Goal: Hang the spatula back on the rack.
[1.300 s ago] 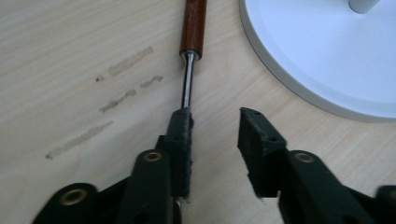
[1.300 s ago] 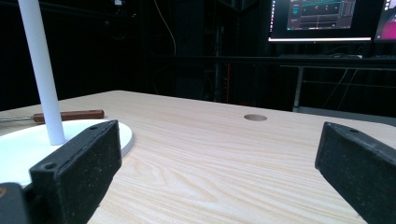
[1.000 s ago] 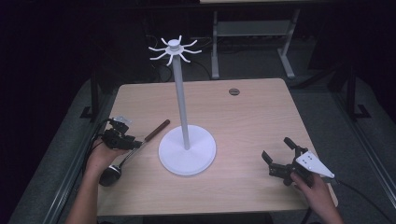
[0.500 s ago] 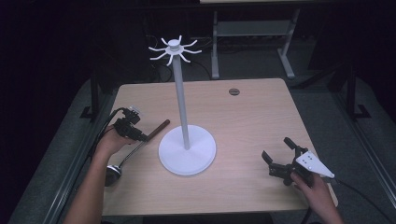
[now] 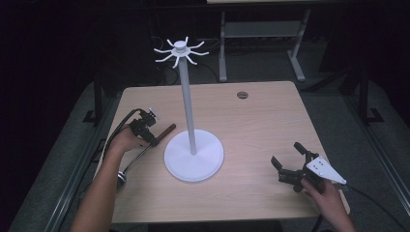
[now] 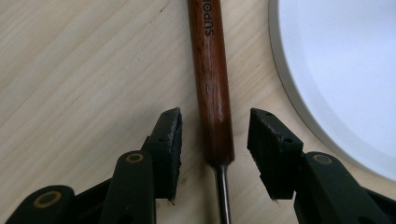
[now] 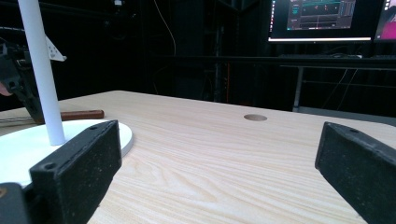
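Note:
A long utensil lies on the table left of the white stand. Its brown wooden handle (image 5: 167, 129) (image 6: 214, 88) points at the stand's round base (image 5: 194, 157) (image 6: 345, 65); its thin metal shaft (image 6: 223, 191) runs back to a metal bowl end (image 5: 121, 178). My left gripper (image 5: 153, 140) (image 6: 215, 126) is open and low over the table, one jaw on each side of the handle's lower end, not touching it. My right gripper (image 5: 286, 154) (image 7: 219, 154) is open with nothing in it, near the front right of the table.
The stand's pole (image 5: 187, 106) (image 7: 42, 70) rises to a crown of white hooks (image 5: 180, 49). A round cable hole (image 5: 242, 94) (image 7: 255, 117) sits at the table's back. Monitors (image 7: 317, 18) and a metal frame (image 5: 261, 34) stand beyond the table.
My left gripper has moved forward along the utensil, from near its bowl end up to the wooden handle. The right gripper has stayed put.

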Demonstrator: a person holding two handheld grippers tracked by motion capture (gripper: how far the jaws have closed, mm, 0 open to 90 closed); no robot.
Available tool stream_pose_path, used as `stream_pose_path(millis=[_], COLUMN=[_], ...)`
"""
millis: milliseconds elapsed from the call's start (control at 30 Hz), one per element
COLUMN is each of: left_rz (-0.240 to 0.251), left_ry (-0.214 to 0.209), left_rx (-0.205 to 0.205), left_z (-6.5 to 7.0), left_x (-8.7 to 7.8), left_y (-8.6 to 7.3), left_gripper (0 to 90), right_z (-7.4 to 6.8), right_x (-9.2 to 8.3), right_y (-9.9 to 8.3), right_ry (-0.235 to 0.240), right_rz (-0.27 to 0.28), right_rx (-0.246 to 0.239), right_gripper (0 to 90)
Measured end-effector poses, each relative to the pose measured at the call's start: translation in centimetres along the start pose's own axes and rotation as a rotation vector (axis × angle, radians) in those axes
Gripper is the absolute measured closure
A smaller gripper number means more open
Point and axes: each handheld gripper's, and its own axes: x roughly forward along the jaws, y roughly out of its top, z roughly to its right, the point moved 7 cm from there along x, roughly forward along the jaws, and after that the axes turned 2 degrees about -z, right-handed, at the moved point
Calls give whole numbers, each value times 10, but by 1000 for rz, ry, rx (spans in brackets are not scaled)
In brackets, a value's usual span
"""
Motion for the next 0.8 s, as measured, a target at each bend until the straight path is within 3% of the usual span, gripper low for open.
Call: stream_pose_path(millis=[333, 800], left_rz=[-38, -58], left_ry=[9, 18], left_rx=[2, -16], left_z=[0, 1], left_x=[11, 10], left_y=[0, -1], left_gripper=[563, 710], right_z=[0, 0], right_x=[0, 0], right_y=[0, 0], right_ry=[1, 1], right_rz=[0, 0], right_rx=[0, -1], right_gripper=[0, 0])
